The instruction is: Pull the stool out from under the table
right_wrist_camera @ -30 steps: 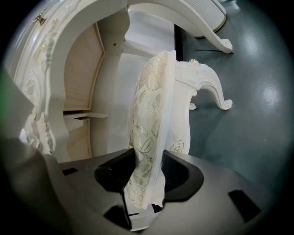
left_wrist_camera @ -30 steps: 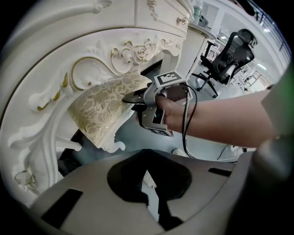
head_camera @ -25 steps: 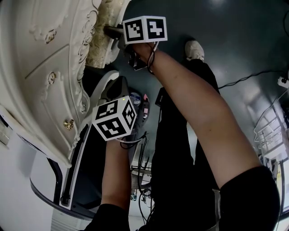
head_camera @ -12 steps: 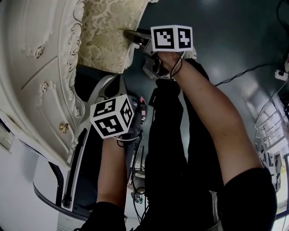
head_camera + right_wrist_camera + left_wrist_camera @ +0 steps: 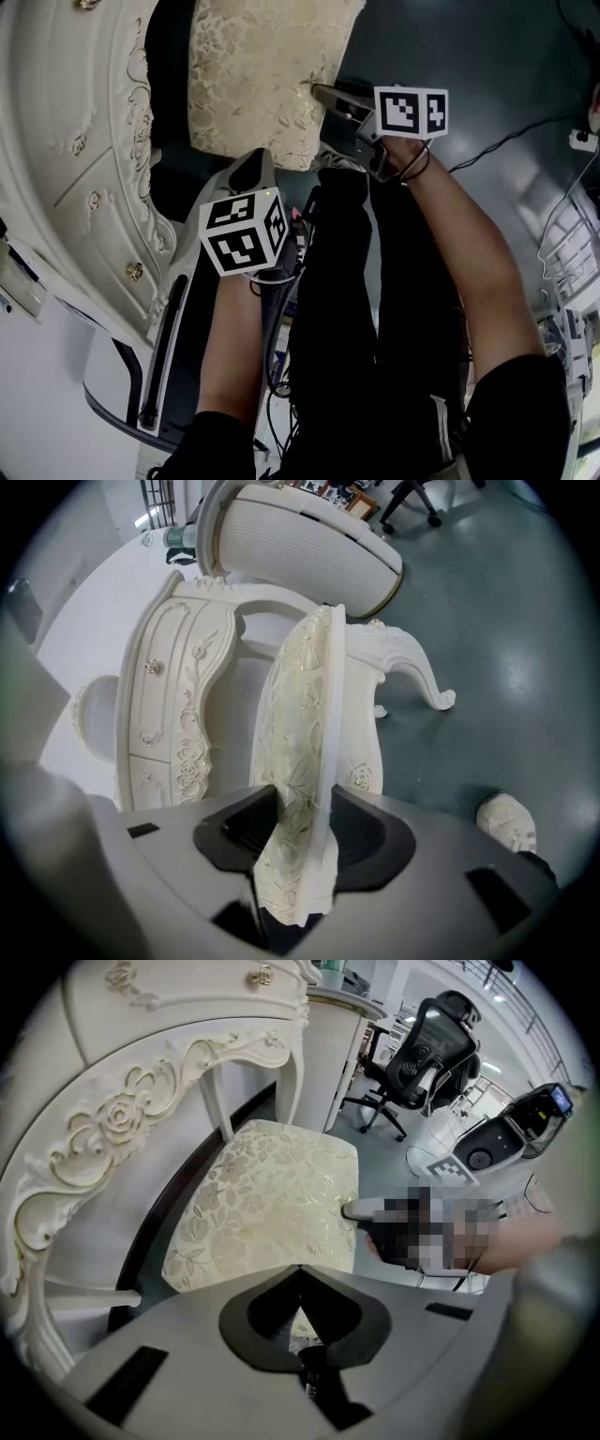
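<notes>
The stool (image 5: 262, 84) has a cream floral cushion and carved white legs; it stands partly out from under the ornate white table (image 5: 84, 141). My right gripper (image 5: 328, 94) is shut on the edge of the seat, with cushion and frame (image 5: 305, 724) clamped between the black pads (image 5: 370, 832). The right gripper (image 5: 300, 832) looks along the seat's rim toward the table (image 5: 173, 714). My left gripper (image 5: 251, 167) hangs near the stool's near side with its jaws together and nothing in them. From the left gripper (image 5: 300, 1288) the cushion (image 5: 272, 1204) lies just ahead, apart from it.
A white and black curved machine (image 5: 178, 328) stands at the left beside the person's legs. Cables (image 5: 506, 141) run over the dark floor at the right. A black office chair (image 5: 427, 1049) and a white device (image 5: 506, 1138) stand farther off. A pale shoe (image 5: 506, 822) is near the stool.
The stool has slid out from under the table with the right gripper clamped on it; far more of the cushion shows. The left gripper has barely moved.
</notes>
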`<state>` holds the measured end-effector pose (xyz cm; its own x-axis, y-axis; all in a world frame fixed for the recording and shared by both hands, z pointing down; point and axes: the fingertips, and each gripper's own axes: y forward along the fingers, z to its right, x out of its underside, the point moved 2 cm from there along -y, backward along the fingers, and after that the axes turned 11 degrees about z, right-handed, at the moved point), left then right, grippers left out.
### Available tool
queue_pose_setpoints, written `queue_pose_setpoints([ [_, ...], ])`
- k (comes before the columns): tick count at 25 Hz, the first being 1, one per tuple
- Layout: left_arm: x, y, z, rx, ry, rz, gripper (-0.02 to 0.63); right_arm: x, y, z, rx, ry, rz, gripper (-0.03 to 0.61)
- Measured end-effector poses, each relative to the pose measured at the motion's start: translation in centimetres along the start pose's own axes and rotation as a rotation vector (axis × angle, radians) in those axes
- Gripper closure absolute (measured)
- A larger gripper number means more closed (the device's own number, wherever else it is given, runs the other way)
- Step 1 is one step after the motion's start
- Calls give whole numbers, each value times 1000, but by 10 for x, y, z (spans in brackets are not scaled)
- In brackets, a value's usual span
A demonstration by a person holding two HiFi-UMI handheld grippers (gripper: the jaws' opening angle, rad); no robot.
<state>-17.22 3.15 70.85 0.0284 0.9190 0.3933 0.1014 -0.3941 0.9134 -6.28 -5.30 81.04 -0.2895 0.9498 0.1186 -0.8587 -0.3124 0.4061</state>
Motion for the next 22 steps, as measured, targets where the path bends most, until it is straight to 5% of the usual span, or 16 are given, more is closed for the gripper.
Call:
queue_pose_setpoints([
  [17, -27, 32, 79, 125, 162, -20, 614, -27, -121, 55, 70, 27, 58, 373],
  [22, -36, 35, 88, 136, 168, -13, 614, -40, -140, 45, 181, -270, 60, 383],
])
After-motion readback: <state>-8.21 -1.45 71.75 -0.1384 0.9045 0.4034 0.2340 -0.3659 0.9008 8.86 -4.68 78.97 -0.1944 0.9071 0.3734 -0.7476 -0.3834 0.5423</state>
